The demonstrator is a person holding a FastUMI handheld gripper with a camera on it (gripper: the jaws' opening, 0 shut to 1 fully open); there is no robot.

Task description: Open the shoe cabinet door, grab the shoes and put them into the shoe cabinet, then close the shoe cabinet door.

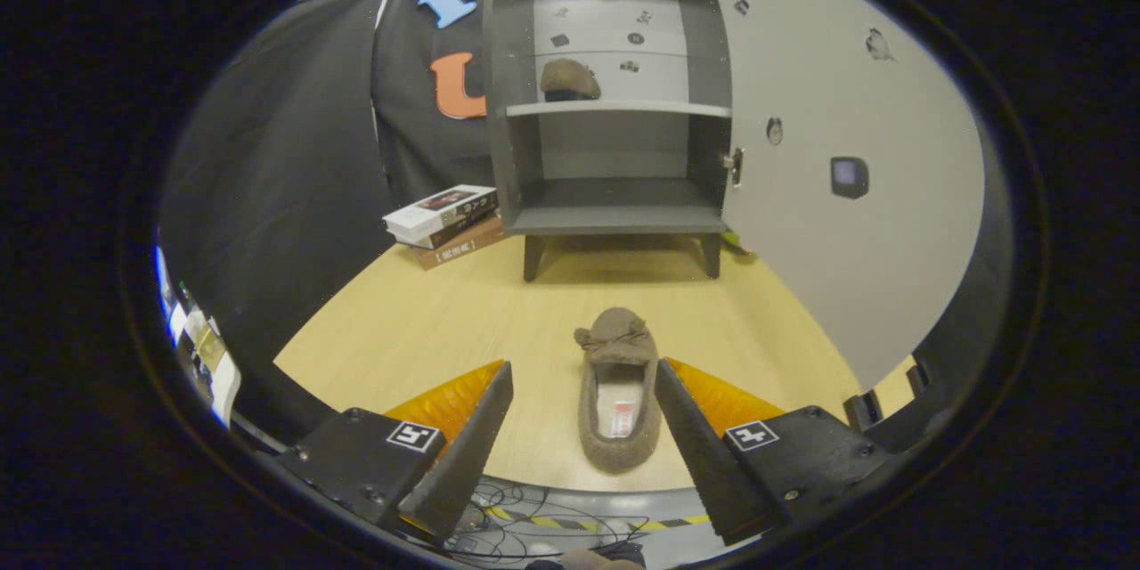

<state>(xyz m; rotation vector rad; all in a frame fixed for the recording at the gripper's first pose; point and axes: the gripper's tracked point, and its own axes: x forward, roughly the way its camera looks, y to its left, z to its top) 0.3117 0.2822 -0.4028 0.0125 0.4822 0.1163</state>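
Note:
A grey shoe cabinet (614, 214) stands at the far end of the wooden table, its door (837, 151) swung wide open to the right. One brown slipper (570, 78) rests on the cabinet's upper shelf. A second brown slipper (619, 392) with a bow lies on the table, toe pointing toward the cabinet, its heel end between my fingers and closer to the right one. My gripper (583, 387) is open, and neither finger presses on the slipper.
A stack of books (445, 223) lies left of the cabinet against the black cloth wall. The table's near edge (588, 499) runs just under my fingers, with cables and striped tape on the floor below. The open door takes up the right side.

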